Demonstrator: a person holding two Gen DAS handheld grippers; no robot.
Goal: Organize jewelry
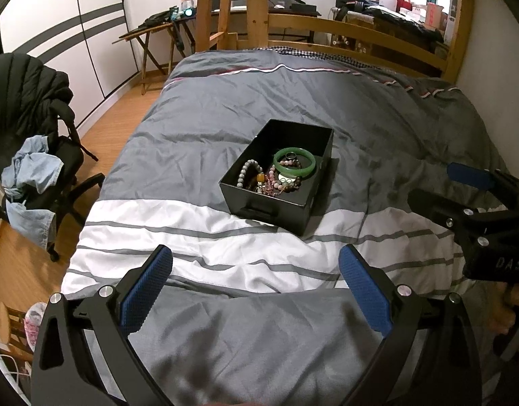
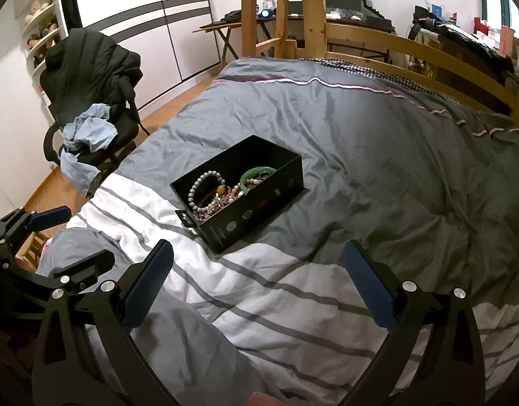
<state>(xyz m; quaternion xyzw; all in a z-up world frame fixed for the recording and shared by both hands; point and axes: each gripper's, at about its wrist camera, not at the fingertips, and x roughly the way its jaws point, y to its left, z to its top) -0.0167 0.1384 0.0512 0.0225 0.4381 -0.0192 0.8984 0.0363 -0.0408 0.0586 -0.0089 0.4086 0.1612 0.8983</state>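
A black open-topped box (image 1: 303,211) (image 2: 259,220) sits on the bed, in the middle of both views. It holds a green bangle (image 1: 294,166) (image 2: 256,173), a grey bead bracelet (image 1: 247,171) (image 2: 205,182), and a heap of pink and brown beaded pieces (image 1: 276,184) (image 2: 218,201). My left gripper (image 1: 256,260) hangs open, short of the box, above the quilt's white band, nothing between its blue pads. My right gripper (image 2: 258,253) is open too, just short of the box's near corner. Each gripper also shows at the edge of the other's view.
The box rests on a grey and white striped quilt (image 1: 225,247) (image 2: 377,155). A wooden bed rail (image 1: 354,30) (image 2: 411,47) and ladder stand beyond. Left of the bed, an office chair (image 1: 32,142) (image 2: 90,94) carries a black jacket and blue clothes. Cluttered desks line the far wall.
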